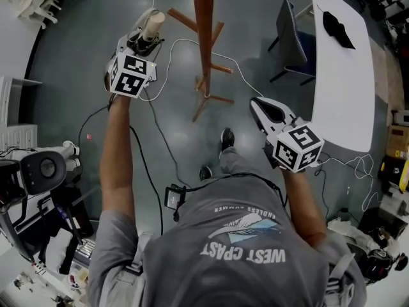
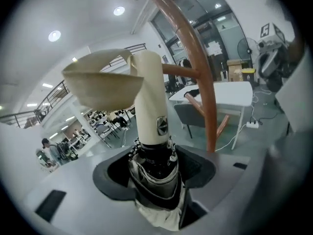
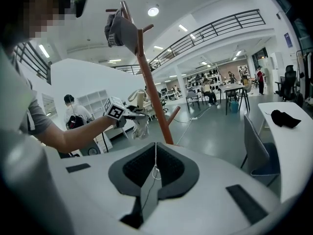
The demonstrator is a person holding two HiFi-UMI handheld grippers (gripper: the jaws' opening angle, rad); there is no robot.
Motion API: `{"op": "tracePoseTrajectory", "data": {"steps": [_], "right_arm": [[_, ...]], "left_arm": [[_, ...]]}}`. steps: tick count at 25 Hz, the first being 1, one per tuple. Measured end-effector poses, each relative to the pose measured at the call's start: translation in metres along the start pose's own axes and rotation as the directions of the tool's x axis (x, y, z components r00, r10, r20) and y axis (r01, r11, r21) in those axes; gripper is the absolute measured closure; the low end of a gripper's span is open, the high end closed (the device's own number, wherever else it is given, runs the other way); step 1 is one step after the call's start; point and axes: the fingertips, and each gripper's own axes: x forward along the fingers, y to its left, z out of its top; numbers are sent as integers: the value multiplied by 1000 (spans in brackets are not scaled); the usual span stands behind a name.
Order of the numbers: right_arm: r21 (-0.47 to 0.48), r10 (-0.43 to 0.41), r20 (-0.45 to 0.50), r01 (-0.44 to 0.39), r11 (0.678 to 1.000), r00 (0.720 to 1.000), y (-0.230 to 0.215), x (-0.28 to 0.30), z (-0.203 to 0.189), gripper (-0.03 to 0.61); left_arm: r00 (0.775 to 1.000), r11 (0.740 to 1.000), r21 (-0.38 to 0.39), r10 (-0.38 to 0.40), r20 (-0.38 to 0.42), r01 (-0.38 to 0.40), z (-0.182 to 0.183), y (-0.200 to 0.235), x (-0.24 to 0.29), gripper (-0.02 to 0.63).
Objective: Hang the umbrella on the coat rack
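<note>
Now: umbrella held beside the rack, not yet hung

The wooden rack (image 1: 204,31) stands at top centre of the head view. The folded umbrella (image 1: 152,25), upper left, is just beside it. The left gripper (image 1: 142,42) clamps its canopy, cream handle pointing away. The right gripper (image 1: 259,107), centre right, has its jaws closed on nothing. Next, the strap (image 2: 100,80) likely needs looping over a peg (image 2: 182,71).

1. umbrella (image 2: 149,102): folded, with a dark canopy, a pale cloth edge, a cream handle and a wide cream strap loop. it stands handle-up, gripped at the canopy between the jaws of the left gripper (image 1: 144,38).
2. coat rack (image 1: 204,31): reddish-brown wooden pole with slanted pegs, upright, near the umbrella.
</note>
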Motion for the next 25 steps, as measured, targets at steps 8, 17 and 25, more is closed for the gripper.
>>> {"op": "tracePoseTrajectory", "data": {"steps": [8, 17, 25], "right_arm": [[-7, 13, 0, -13, 1000, 1000, 10, 4, 0, 548], [4, -5, 20, 5, 1000, 1000, 6, -7, -2, 548], [2, -4, 50, 3, 1000, 999, 8, -16, 1, 548]], "left_arm": [[881, 867, -283, -297, 369, 411, 60, -61, -53, 364], [848, 864, -205, -360, 390, 461, 82, -104, -74, 364], [836, 860, -186, -375, 402, 475, 97, -122, -92, 364]]}}
